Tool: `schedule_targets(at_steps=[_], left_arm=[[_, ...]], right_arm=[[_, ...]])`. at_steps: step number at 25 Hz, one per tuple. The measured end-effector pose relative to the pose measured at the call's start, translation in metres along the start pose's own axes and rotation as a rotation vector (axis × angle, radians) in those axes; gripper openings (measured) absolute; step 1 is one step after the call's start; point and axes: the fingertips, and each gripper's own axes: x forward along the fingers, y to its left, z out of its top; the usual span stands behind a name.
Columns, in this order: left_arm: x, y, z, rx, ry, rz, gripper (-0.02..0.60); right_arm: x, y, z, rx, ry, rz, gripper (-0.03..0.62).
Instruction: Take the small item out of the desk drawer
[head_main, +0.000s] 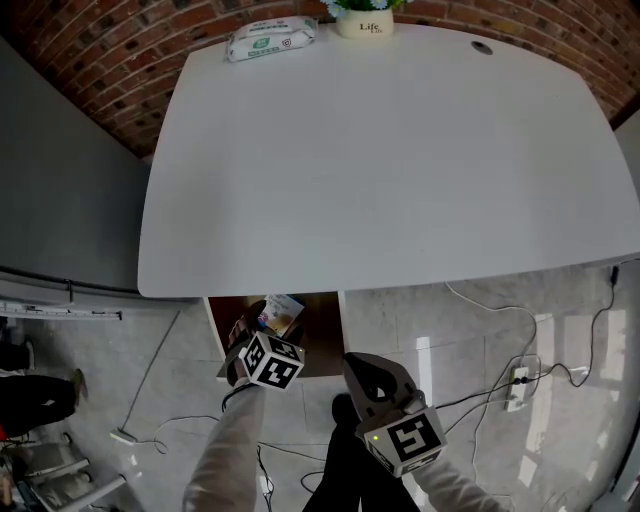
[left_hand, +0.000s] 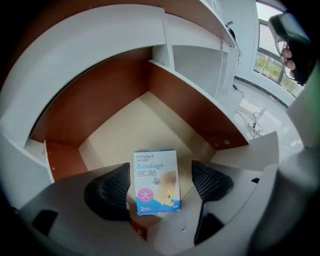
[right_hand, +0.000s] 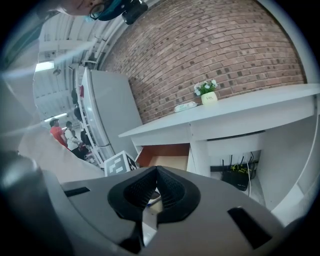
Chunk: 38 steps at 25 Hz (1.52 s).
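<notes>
Brown drawer (left_hand: 135, 130) | blue-white bandage box (left_hand: 155, 172), pink badge, flat | left gripper (left_hand: 162, 186) spread around it | right gripper (right_hand: 156, 184) closed

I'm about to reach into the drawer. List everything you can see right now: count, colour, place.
desk: 1, white, against the brick wall
cabinet: 1, grey, left of desk
drawer: 1, brown sides, pale floor, open under desk's left end
bandage box: 1, blue and white, flat on drawer floor
wipes pack: 1, white and green, desk's far left corner
plant pot: 1, white, desk's far edge
power strip: 1, white, floor right of desk
router: 1, black, floor under desk
left gripper: 1, grey, fingers open, box between them untouched
right gripper: 1, grey, fingers shut, empty, back from drawer
</notes>
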Motion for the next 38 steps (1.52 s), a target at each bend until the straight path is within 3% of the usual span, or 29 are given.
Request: schedule_targets(at_steps=[21,32,38], left_arm=[[0.058,0.010,-0.020,-0.044,0.144,-0.015,0.394],[0.061,0.008,-0.021,-0.047,0.151,-0.035,0.400],[0.066,0.011,-0.030,-0.039,0.200,-0.035,0.400]], right_arm=[[0.015,-0.015,-0.019,0.045,0.031,-0.008,0.026],[0.026,-0.013,-0.022,0.045,0.049,0.004,0.026],[0.026,-0.007,-0.029,0.046,0.062,0.004,0.026]])
